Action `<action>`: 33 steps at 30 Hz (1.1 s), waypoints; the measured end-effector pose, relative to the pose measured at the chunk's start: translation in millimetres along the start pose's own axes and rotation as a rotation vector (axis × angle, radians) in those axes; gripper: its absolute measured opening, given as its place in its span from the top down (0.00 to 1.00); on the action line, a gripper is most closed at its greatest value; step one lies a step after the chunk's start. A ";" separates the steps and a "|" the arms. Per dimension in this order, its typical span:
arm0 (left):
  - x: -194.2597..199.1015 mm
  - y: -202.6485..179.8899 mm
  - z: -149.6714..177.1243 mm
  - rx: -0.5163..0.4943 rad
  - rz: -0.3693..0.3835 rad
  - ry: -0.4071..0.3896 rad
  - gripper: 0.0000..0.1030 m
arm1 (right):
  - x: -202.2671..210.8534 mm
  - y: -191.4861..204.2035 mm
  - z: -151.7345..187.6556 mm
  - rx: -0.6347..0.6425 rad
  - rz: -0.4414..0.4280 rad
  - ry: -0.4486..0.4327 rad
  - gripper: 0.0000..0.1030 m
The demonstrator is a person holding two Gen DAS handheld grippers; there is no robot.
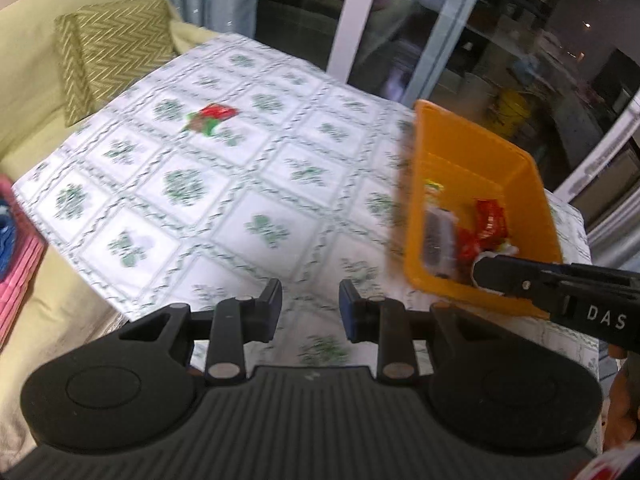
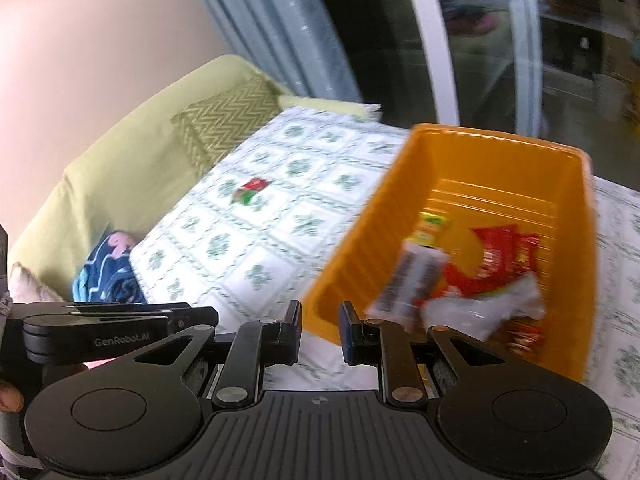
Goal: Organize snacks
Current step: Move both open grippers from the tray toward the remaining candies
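Orange bin [image 2: 472,152]: holds most snacks [image 2: 492,268], just ahead of right tool [image 2: 320,332].
Left: one red snack [image 1: 214,117], far ahead of left tool [image 1: 310,308].
Tools: both narrow, holding nothing.

A: Which lettering is legible?
B: "DAS" in white capitals on the black body of the right gripper [image 1: 484,276], seen from the left wrist; "GenRobot.AI" on the body of the left gripper [image 2: 200,318], seen from the right wrist.
A: And the snack wrappers?
B: Print too blurred to read.
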State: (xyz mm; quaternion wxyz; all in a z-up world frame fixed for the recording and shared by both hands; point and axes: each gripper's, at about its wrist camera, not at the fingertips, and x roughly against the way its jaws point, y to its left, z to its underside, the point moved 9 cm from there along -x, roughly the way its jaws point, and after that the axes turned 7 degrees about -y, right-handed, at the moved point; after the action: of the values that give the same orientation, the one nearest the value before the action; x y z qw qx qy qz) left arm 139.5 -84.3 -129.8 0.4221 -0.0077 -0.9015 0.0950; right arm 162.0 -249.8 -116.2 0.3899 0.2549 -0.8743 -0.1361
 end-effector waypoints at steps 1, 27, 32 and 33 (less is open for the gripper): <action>-0.5 5.5 -0.6 0.005 -0.004 0.002 0.73 | -3.9 5.2 -0.9 0.007 -0.005 0.004 0.80; -75.7 136.2 -95.2 -0.102 0.051 0.013 0.62 | -136.0 56.0 -60.6 -0.088 0.149 -0.030 0.42; -91.6 136.6 -103.6 -0.159 0.076 0.014 0.61 | -148.1 51.4 -64.3 -0.121 0.184 -0.035 0.42; -95.3 136.5 -105.5 -0.177 0.079 0.012 0.61 | -150.0 50.4 -65.1 -0.126 0.191 -0.036 0.42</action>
State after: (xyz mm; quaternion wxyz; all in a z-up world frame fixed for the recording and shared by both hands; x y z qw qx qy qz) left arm 272.1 58.2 -160.4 0.4210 -0.0808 -0.9029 0.0316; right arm 278.8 -127.6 -143.1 0.4007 0.1430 -0.8912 -0.1576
